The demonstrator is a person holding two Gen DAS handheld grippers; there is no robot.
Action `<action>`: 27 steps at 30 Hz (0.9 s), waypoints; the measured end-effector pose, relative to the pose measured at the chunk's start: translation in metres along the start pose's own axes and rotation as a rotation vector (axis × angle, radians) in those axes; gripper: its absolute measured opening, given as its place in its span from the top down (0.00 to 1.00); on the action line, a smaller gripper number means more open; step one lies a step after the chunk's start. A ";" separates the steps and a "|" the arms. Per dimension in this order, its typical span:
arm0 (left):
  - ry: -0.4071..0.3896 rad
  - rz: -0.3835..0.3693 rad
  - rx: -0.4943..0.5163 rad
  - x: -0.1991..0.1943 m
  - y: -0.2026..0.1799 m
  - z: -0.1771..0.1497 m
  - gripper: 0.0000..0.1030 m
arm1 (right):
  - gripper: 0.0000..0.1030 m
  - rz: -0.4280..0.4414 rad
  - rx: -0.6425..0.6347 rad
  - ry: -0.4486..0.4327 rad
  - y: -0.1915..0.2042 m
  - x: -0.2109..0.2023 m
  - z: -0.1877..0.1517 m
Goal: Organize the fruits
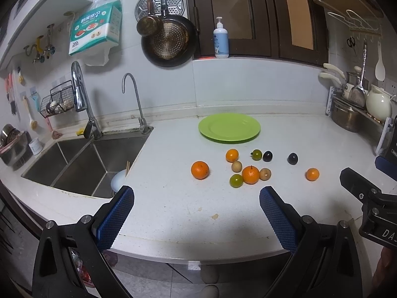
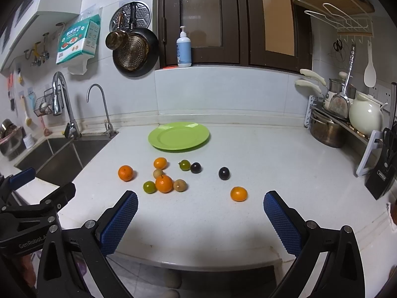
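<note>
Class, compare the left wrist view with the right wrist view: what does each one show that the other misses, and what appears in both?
Only the left wrist view shows the white bowl with chopsticks in the sink. Only the right wrist view shows the whole black knife block at the counter's right end. Both show the green plate, bare, ten fruits loose on the counter, and the open left gripper and right gripper.

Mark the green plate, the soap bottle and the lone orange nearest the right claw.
green plate (image 2: 158, 144): right wrist view, bare left rim.
soap bottle (image 2: 184, 52): right wrist view, label on body.
lone orange (image 2: 238, 193): right wrist view, middle of peel.
</note>
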State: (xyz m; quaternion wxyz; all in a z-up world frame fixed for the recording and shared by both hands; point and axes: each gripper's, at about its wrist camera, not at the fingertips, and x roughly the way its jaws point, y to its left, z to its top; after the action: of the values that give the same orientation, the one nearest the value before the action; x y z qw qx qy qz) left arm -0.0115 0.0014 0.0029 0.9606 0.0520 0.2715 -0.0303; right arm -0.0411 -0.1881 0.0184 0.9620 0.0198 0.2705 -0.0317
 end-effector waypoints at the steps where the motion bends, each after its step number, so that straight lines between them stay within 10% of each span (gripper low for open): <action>1: 0.002 -0.001 -0.001 0.000 0.000 0.000 0.00 | 0.01 0.001 0.000 0.000 0.000 0.000 0.000; 27: 0.006 -0.003 0.002 0.001 -0.001 0.002 0.00 | 0.01 0.011 -0.001 0.007 0.000 0.001 0.000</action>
State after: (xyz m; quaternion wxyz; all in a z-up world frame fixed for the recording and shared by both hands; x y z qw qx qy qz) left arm -0.0094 -0.0003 0.0038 0.9597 0.0527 0.2743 -0.0321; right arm -0.0402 -0.1882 0.0173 0.9613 0.0209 0.2736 -0.0260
